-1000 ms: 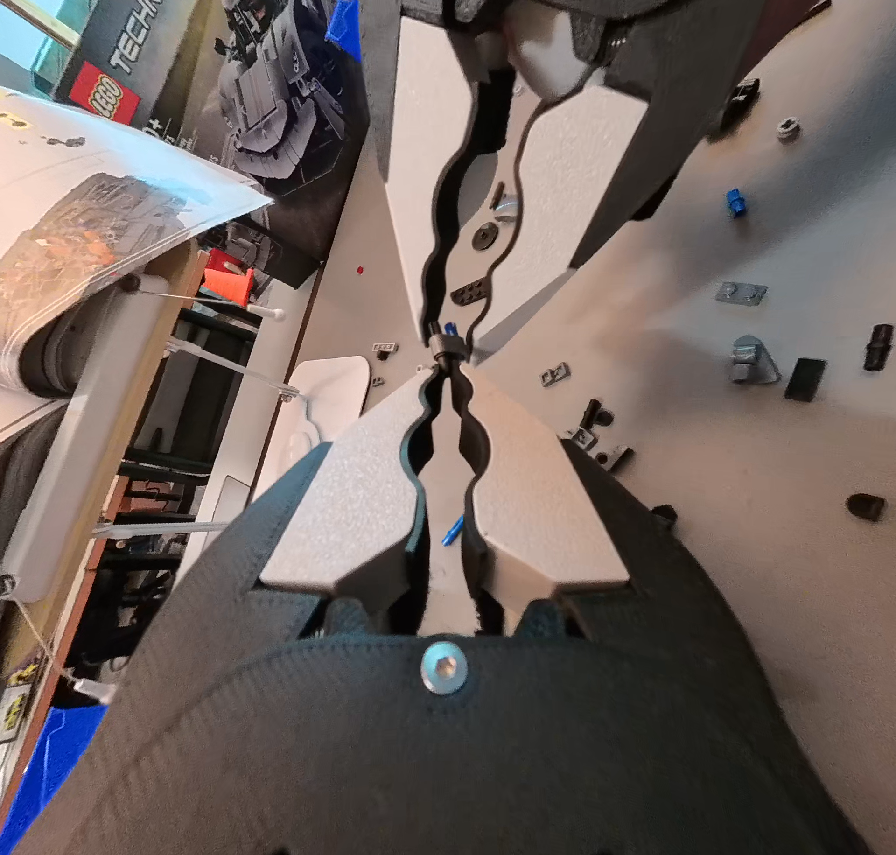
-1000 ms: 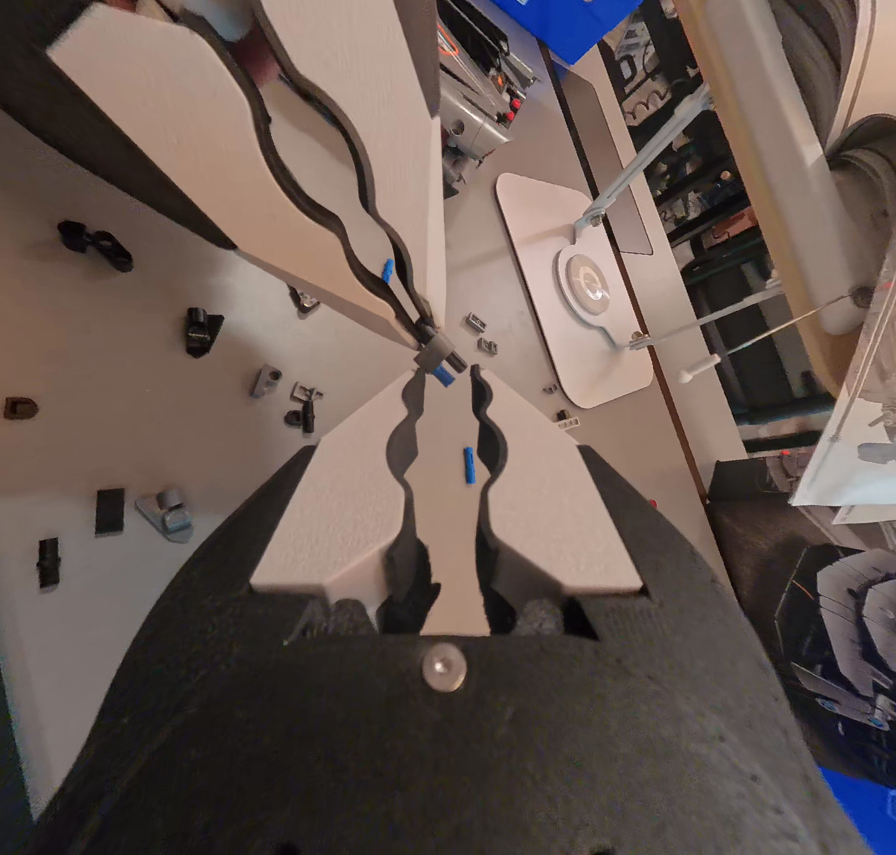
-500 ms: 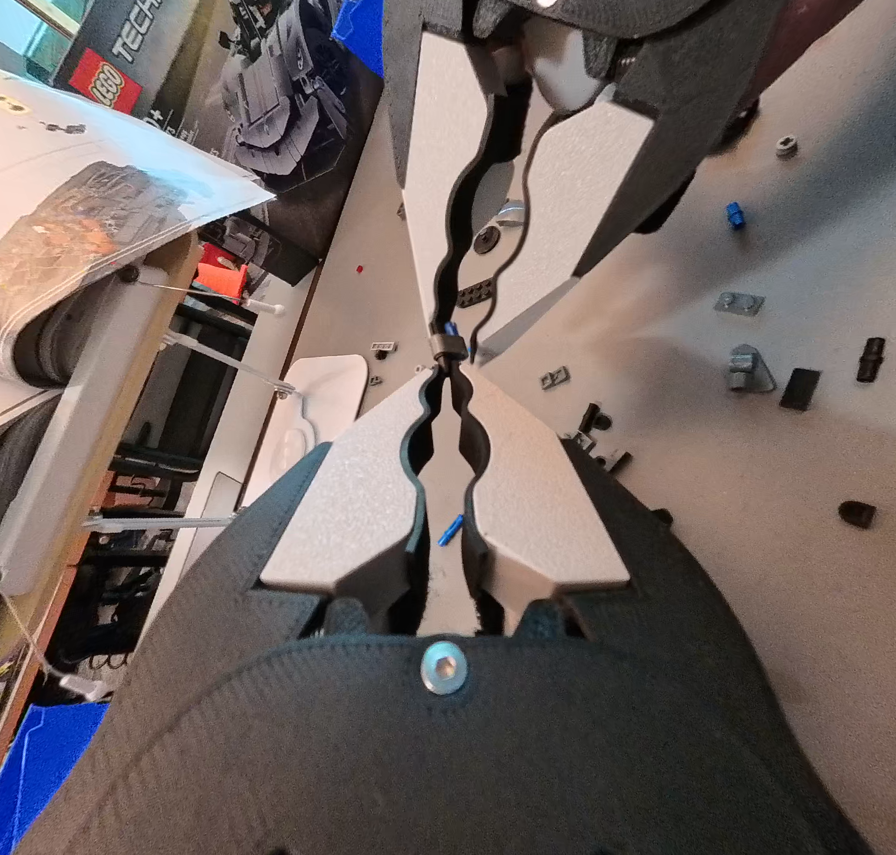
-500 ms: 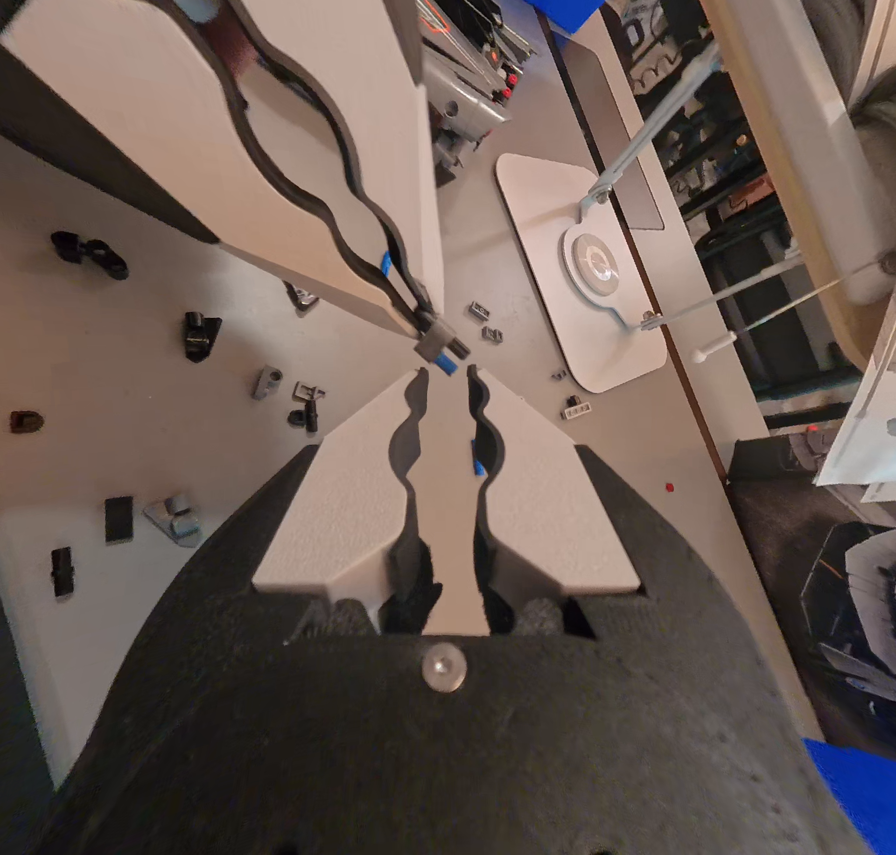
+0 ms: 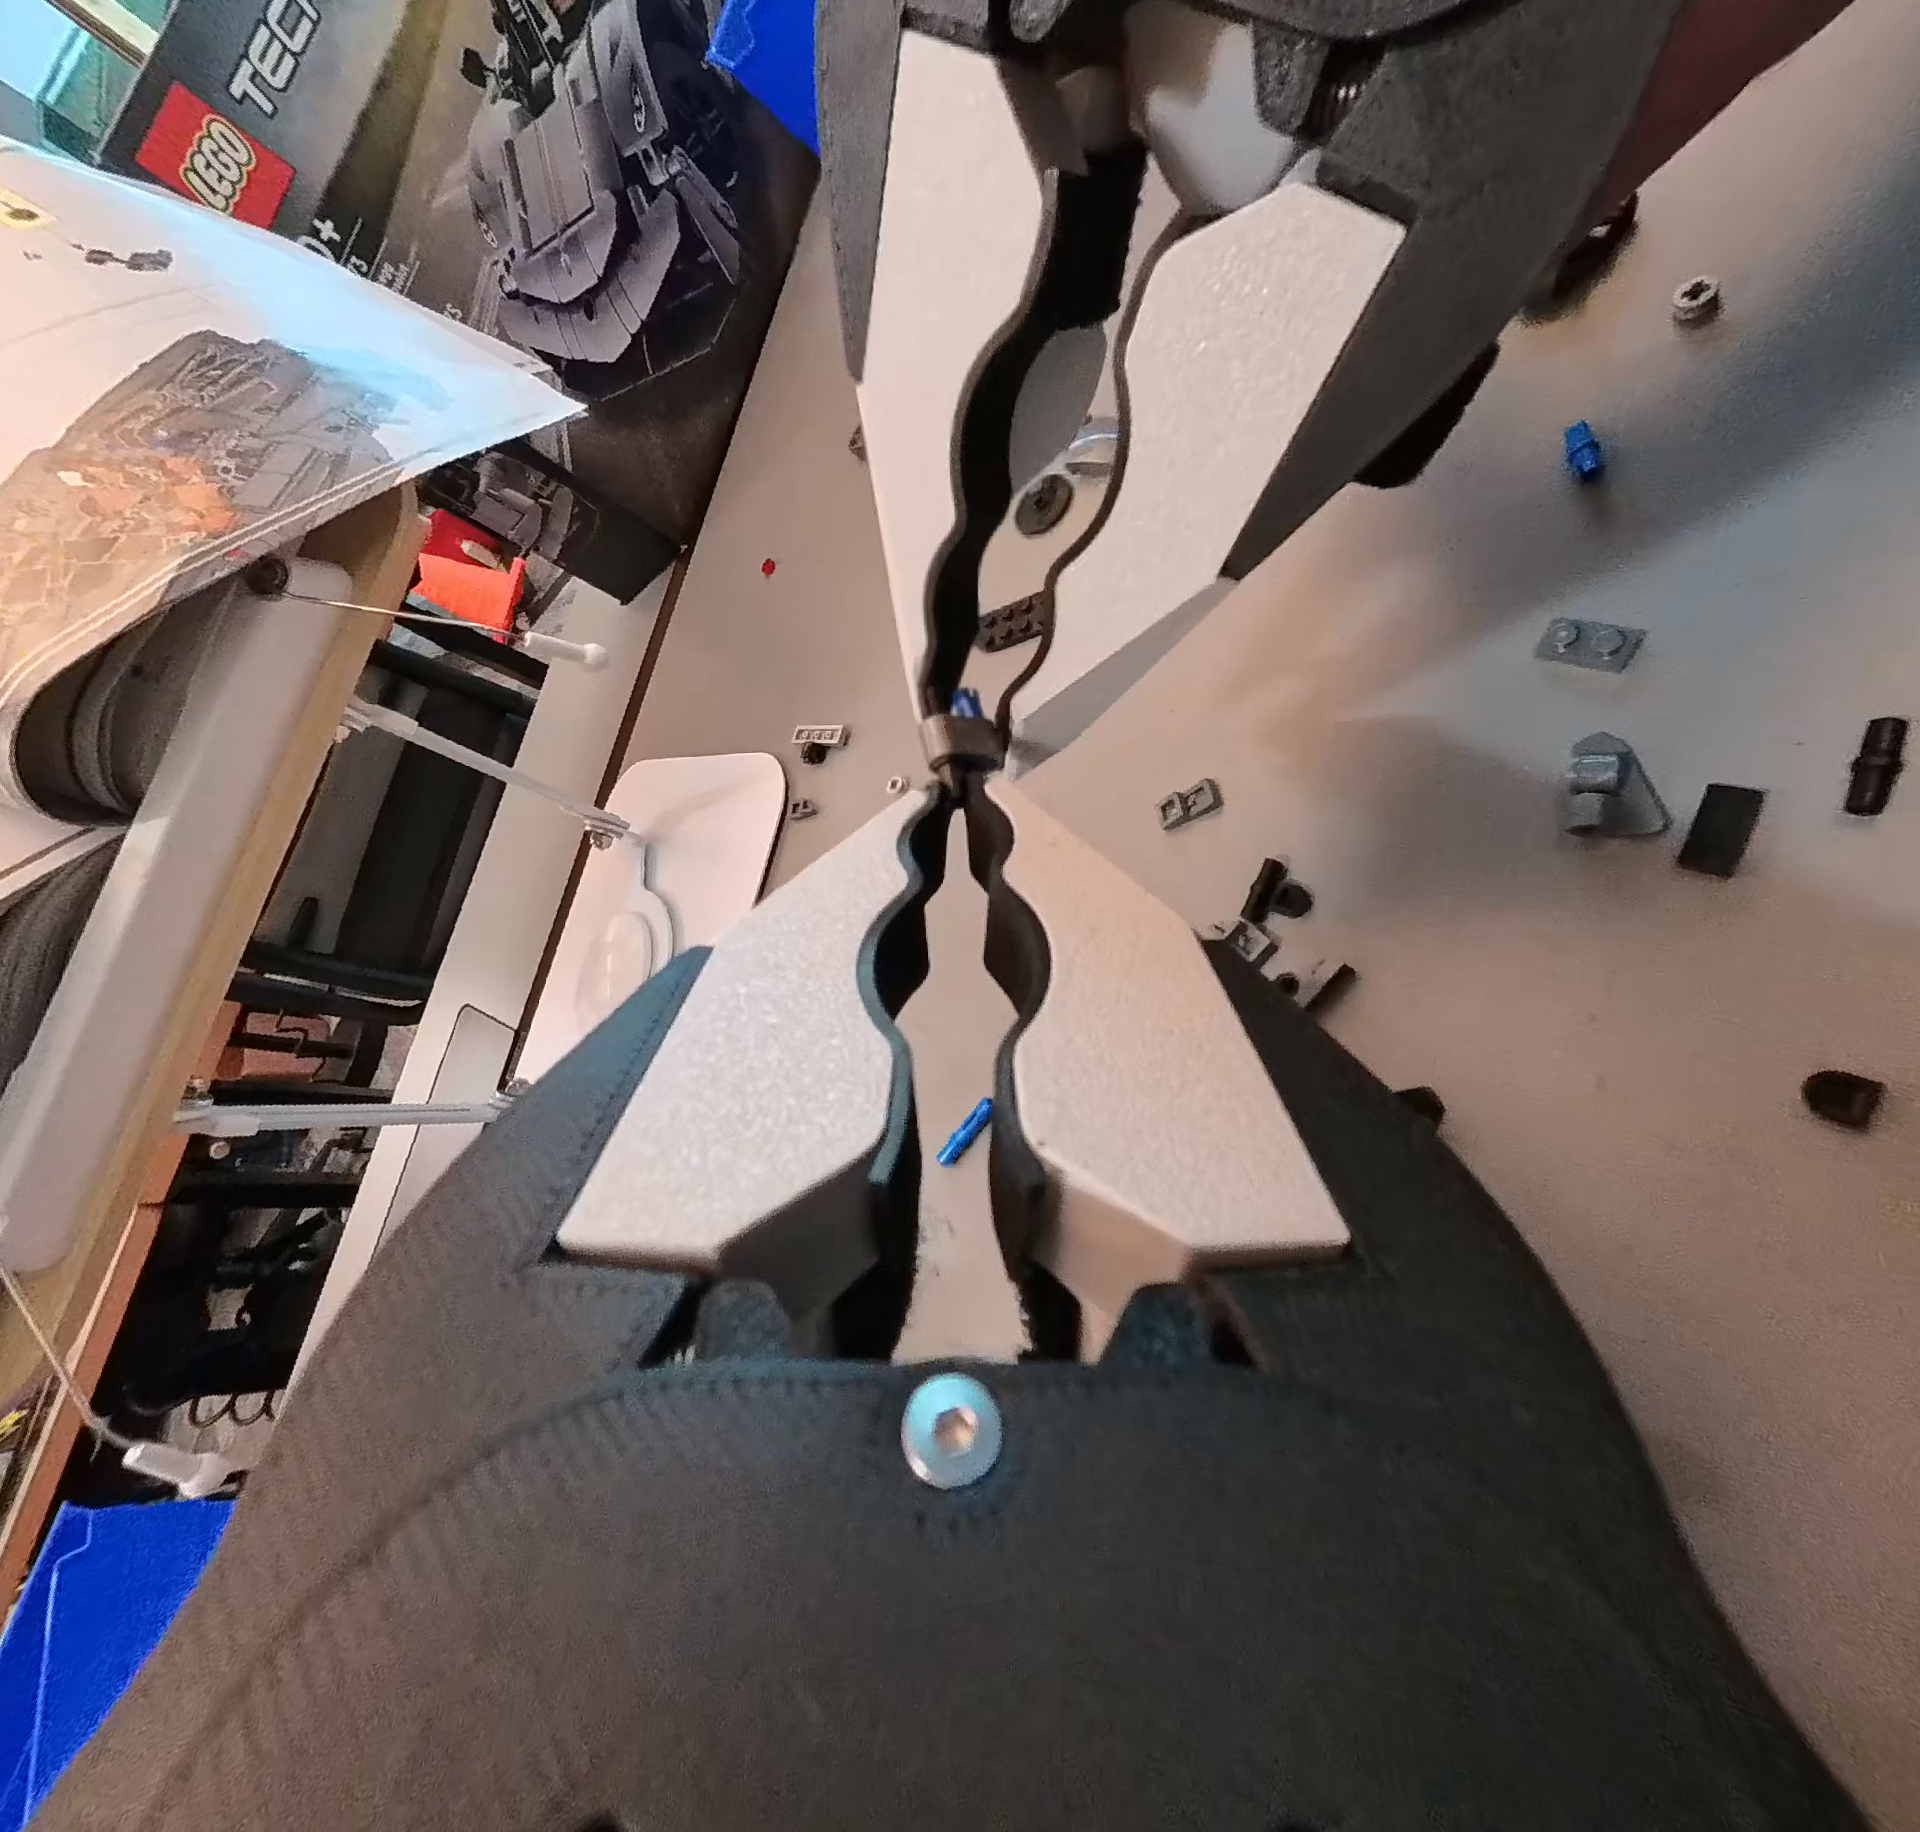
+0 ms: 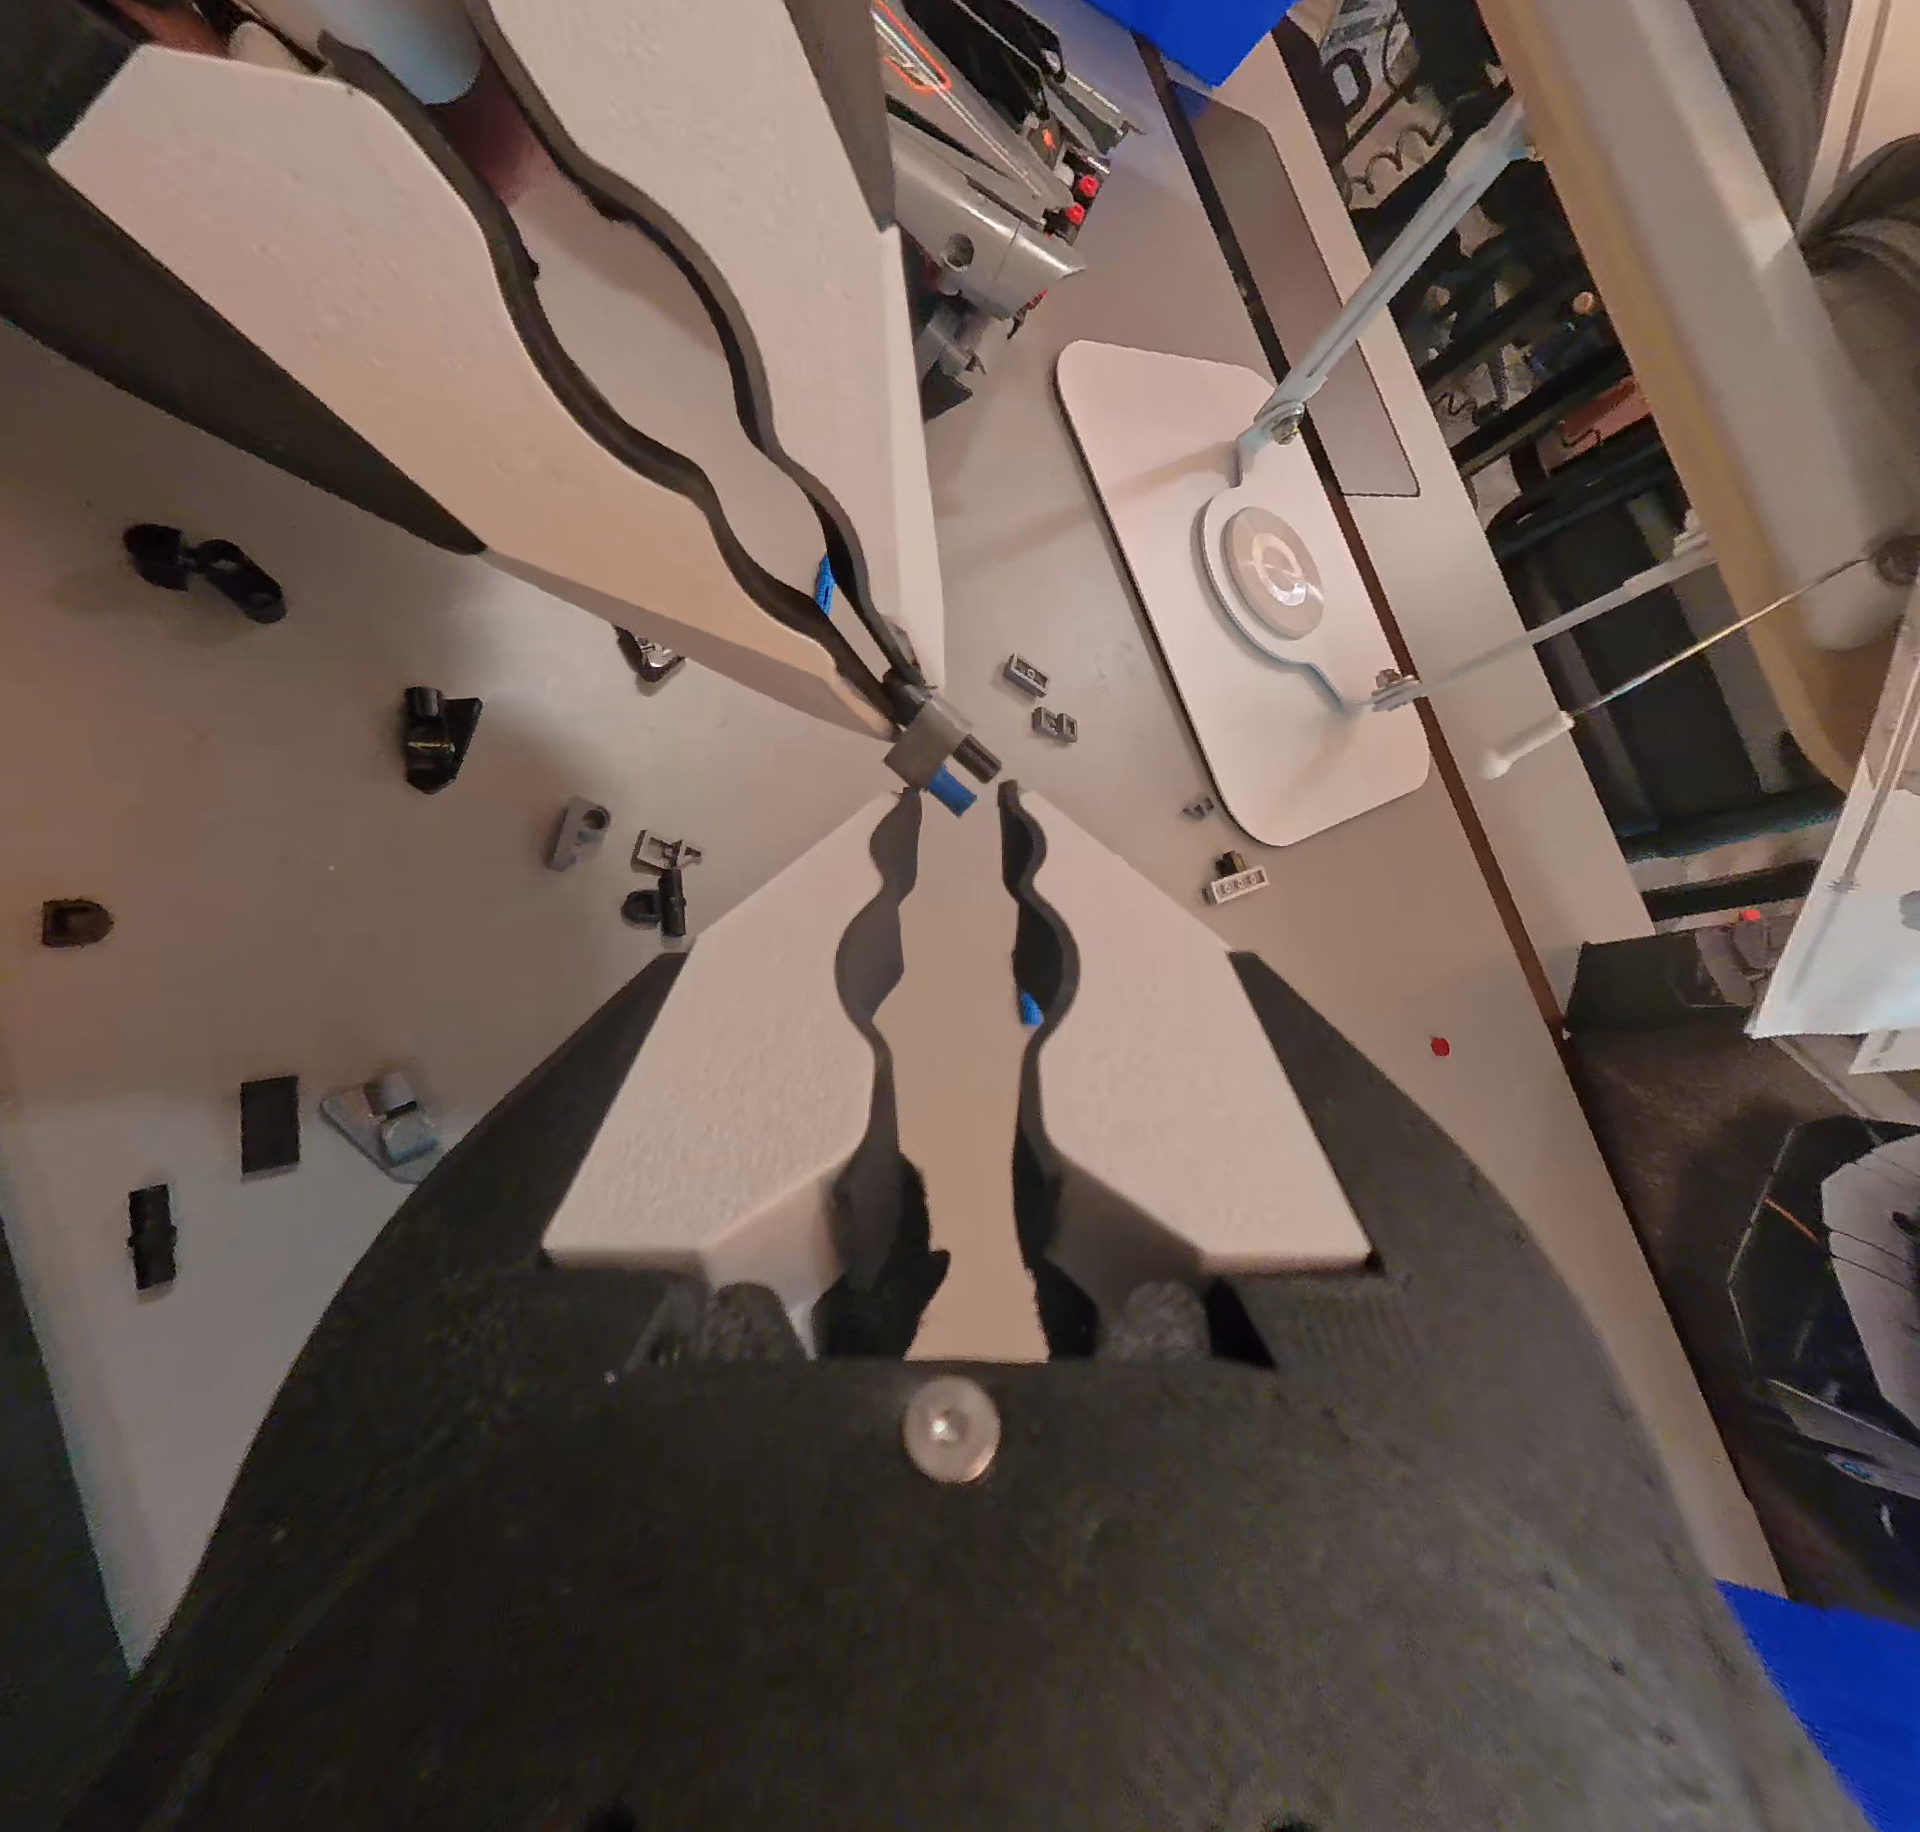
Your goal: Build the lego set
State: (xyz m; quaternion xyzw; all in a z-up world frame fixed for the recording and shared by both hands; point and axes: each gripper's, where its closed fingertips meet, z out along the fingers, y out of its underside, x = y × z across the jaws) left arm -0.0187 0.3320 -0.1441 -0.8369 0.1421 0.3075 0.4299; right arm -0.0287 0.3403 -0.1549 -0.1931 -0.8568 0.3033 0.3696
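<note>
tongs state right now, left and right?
Left tongs: shut on the small grey connector piece.
Right tongs: open, tips flanking that piece's blue pin, holding nothing.

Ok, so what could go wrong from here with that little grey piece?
The left gripper pinches the grey connector only at its very tips, so it might twist or pop out. The right gripper stands open beside its blue pin and could knock it loose.
</note>
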